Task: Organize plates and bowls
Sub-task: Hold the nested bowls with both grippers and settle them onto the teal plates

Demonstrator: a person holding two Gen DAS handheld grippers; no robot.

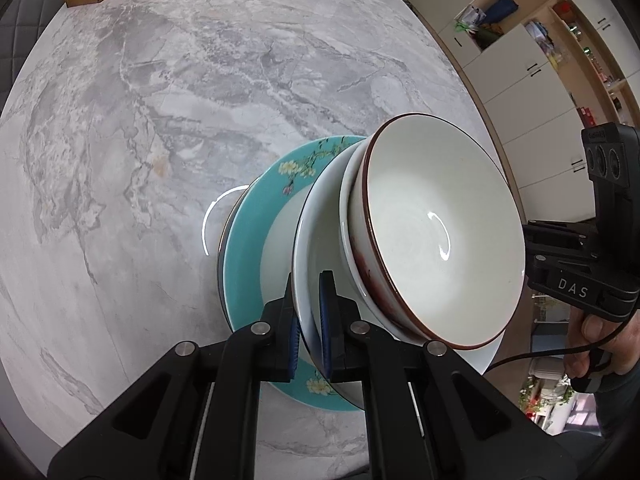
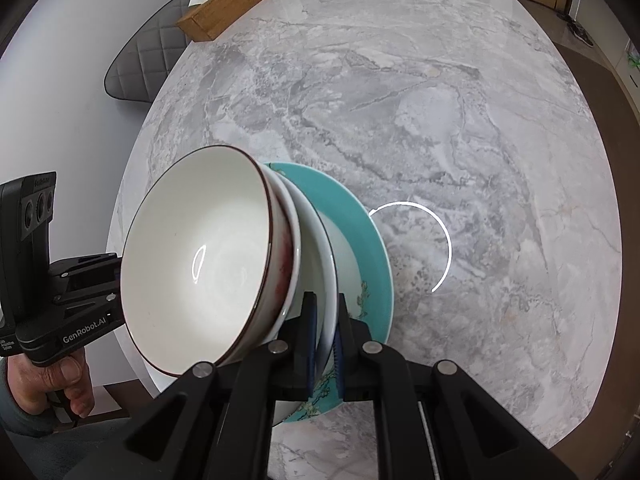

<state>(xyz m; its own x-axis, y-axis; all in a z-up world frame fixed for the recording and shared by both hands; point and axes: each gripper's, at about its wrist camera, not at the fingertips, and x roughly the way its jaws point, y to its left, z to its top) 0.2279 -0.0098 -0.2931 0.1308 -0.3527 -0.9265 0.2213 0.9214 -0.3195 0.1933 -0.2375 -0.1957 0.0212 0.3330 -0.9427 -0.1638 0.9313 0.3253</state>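
A stack of dishes stands on the marble table (image 1: 160, 120): a teal floral plate (image 1: 244, 248) at the bottom, a white plate (image 1: 316, 236) on it, and a white bowl with a brown rim (image 1: 436, 224) on top. My left gripper (image 1: 308, 320) is shut on the white plate's rim. In the right wrist view, my right gripper (image 2: 324, 328) is shut on the opposite rim of the white plate (image 2: 320, 248), with the bowl (image 2: 200, 256) to its left and the teal plate (image 2: 360, 216) beneath. Each view shows the other gripper beyond the stack.
A wooden tissue box (image 2: 224, 4) lies at the table's far edge, near a grey padded chair (image 2: 148, 56). White cabinets and open shelves (image 1: 520, 40) stand beyond the table. The table (image 2: 440, 100) stretches ahead of the stack.
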